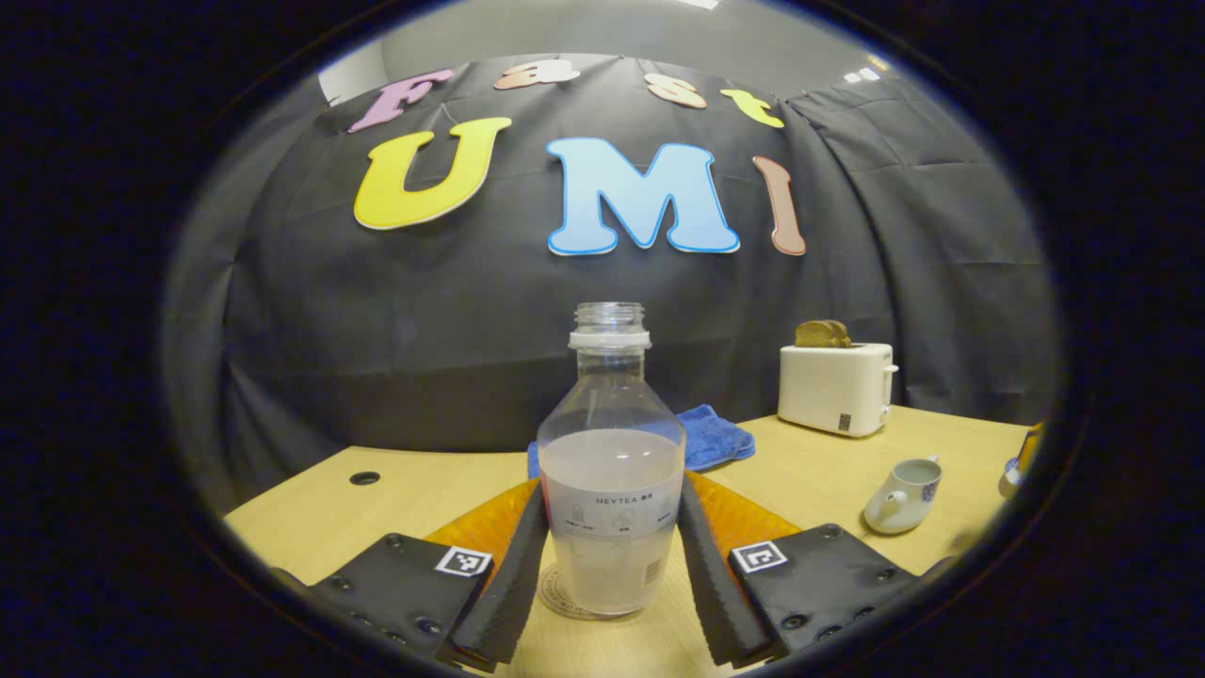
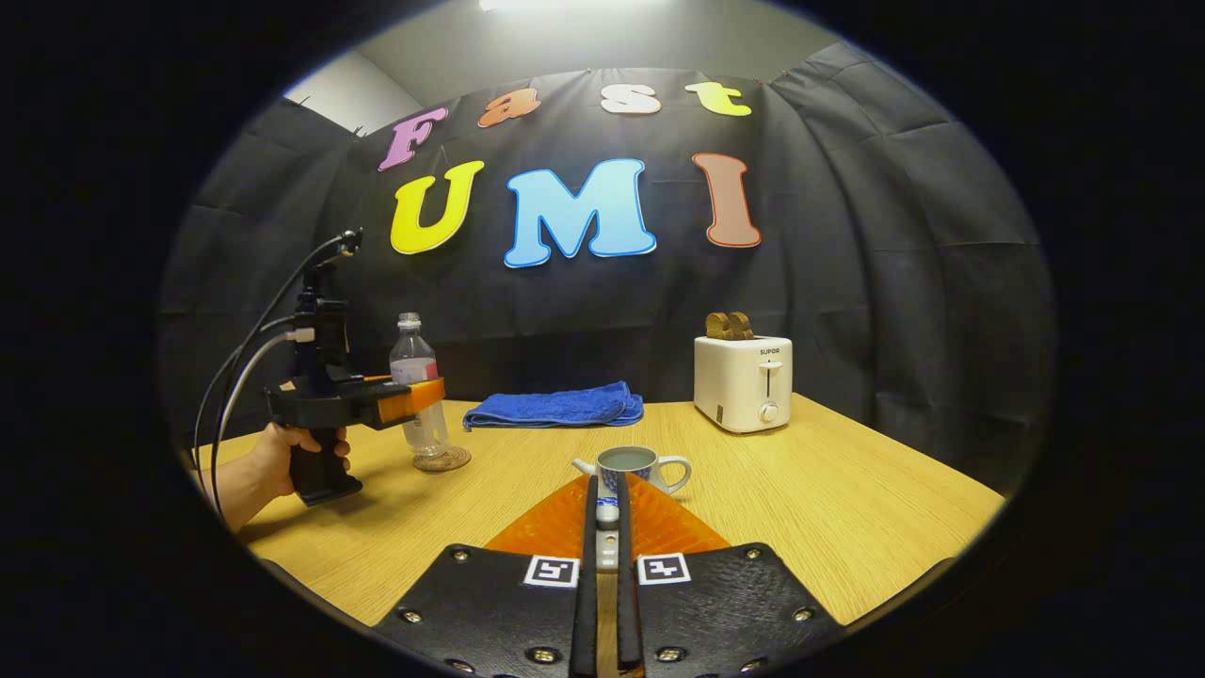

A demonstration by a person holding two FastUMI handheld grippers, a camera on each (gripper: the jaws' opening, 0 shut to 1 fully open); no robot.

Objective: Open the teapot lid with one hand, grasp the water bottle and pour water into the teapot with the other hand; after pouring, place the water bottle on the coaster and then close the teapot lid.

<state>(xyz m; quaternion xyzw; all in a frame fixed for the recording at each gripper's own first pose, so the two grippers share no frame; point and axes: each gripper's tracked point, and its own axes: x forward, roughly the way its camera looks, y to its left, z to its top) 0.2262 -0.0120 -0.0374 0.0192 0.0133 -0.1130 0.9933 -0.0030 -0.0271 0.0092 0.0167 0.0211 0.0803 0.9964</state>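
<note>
My left tool (image 1: 612, 556) stood apart around the water bottle (image 1: 612, 471), which sat on the coaster (image 1: 555, 595). My right tool (image 2: 607, 527) was clamped on the teapot lid (image 2: 608, 513), near the open teapot (image 2: 633, 466) on the bench (image 2: 847, 508).

A light wooden table (image 2: 828, 490) was seen carrying a white toaster (image 2: 744, 381) near the back wall, a folded blue towel (image 2: 555, 408) beside it, an open teapot (image 2: 633, 466) toward the middle, and a round coaster (image 2: 442, 460) on which a water bottle (image 2: 418, 386) stood upright.
</note>
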